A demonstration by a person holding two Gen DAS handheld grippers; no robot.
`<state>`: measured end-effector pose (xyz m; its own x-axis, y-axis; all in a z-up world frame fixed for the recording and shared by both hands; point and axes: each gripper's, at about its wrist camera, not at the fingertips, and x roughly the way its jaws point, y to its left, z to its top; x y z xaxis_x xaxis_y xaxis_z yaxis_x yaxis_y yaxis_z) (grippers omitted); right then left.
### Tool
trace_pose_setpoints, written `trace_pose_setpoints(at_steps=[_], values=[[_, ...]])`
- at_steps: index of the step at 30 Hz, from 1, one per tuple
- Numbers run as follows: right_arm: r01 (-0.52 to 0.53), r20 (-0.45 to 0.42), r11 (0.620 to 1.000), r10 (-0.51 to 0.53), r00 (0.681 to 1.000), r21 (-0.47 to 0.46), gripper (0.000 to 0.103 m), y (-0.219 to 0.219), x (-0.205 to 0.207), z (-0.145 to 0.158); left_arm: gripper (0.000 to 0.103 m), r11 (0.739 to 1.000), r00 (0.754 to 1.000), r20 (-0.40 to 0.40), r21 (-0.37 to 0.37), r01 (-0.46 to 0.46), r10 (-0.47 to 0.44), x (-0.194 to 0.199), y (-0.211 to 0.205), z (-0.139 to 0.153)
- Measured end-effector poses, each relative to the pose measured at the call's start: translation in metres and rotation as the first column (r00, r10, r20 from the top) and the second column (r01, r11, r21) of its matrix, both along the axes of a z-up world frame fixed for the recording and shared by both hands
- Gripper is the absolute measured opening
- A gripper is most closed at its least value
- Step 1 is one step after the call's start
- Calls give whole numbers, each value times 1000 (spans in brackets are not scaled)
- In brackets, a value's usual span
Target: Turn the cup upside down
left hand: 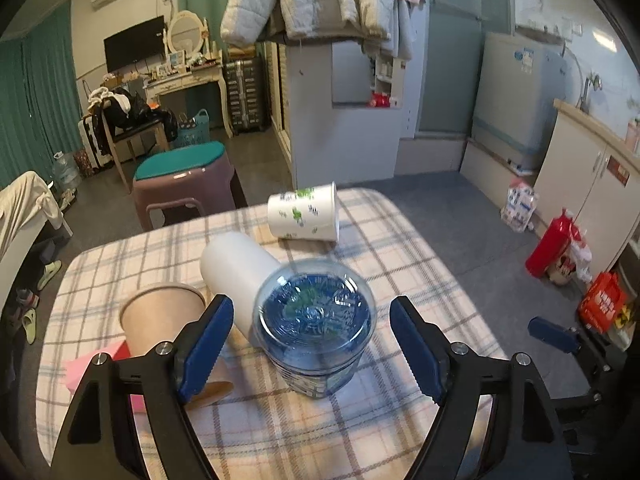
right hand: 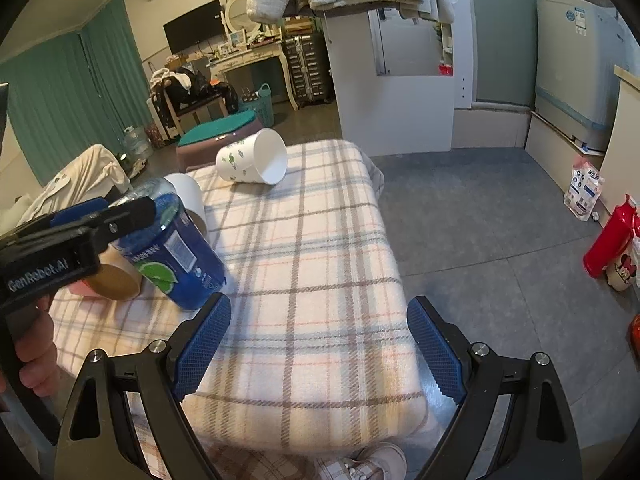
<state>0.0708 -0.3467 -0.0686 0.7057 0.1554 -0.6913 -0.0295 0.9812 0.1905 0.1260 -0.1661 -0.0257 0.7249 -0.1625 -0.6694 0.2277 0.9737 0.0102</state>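
Blue transparent cup (left hand: 316,334) standing base-up on plaid-covered table (right hand: 320,280), near its left edge, touching white cup (left hand: 240,276) lying on its side. Left gripper (left hand: 312,348) released, fingers spread either side of blue cup, not touching. Right gripper (right hand: 320,352) released, empty, over near edge. Patterned cup (right hand: 253,157) tipped over near far edge. Brown paper cup (left hand: 160,316) beside left finger.

Four cups are counted on the checked table (left hand: 360,432): one blue cup (left hand: 316,336) at centre, one white cup (left hand: 240,276), one brown cup (left hand: 160,316) at left, one patterned cup (left hand: 304,216) above.
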Motion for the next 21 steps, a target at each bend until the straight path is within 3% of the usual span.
trace_pose_setpoints(at_steps=[5, 11, 16, 21], values=[[-3, 61, 1000, 2, 998, 15, 90, 0, -14, 10, 83, 999, 992, 117, -22, -44, 46, -29, 15, 22], [-33, 154, 999, 31, 988, 10, 90, 7, -33, 26, 84, 993, 964, 240, -42, -111, 117, -67, 37, 30], [-68, 232, 998, 68, 970, -9, 90, 18, -53, 35, 95, 991, 944, 302, -40, -125, 132, -96, 49, 23], [-90, 259, 996, 89, 962, -11, 99, 29, -69, 33, 101, 988, 934, 321, -46, -148, 155, -117, 61, 13]])
